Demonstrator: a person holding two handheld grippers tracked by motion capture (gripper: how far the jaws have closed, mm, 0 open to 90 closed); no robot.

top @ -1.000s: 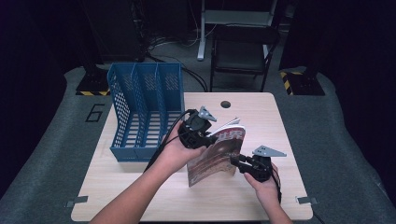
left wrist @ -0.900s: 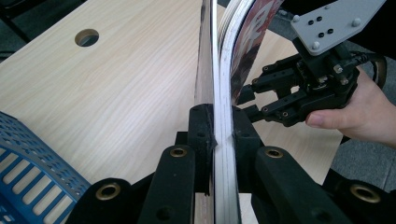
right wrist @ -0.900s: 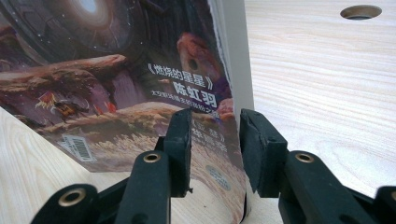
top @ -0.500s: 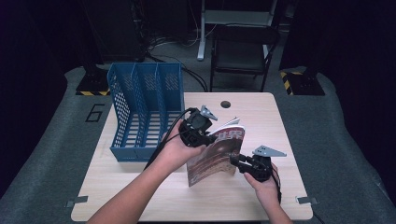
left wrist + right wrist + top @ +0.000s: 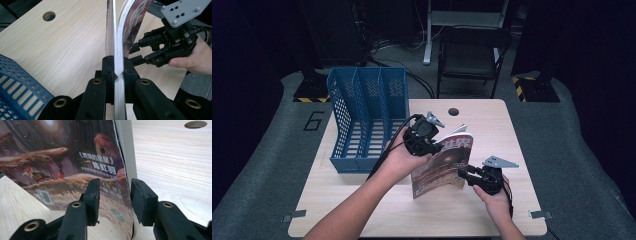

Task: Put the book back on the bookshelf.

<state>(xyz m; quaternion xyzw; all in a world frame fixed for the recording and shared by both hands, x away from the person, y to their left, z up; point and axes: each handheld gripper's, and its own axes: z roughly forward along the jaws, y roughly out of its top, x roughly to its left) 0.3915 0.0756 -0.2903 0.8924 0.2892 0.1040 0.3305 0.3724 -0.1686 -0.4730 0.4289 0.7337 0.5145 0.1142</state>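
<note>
Over the table's middle: we hold the magazine upright above the wooden table, just right of the blue file rack.
Step in hand: we judge it a handover, the left gripper taking the load so the right gripper can let go.
Doing it well: we should keep the left hand steady, draw the right one straight back off the lower edge without brushing the cover, then swing the magazine toward a rack slot with its spine leading.
Left fingers: pressed nearly together on the page edges; in the left gripper view the left gripper pinches the magazine tight.
Right fingers: its jaws have just been opening; in the right gripper view the right gripper straddles the magazine edge with gaps on both sides, no pad pressing.
Risk: loose pages may fan apart.
</note>
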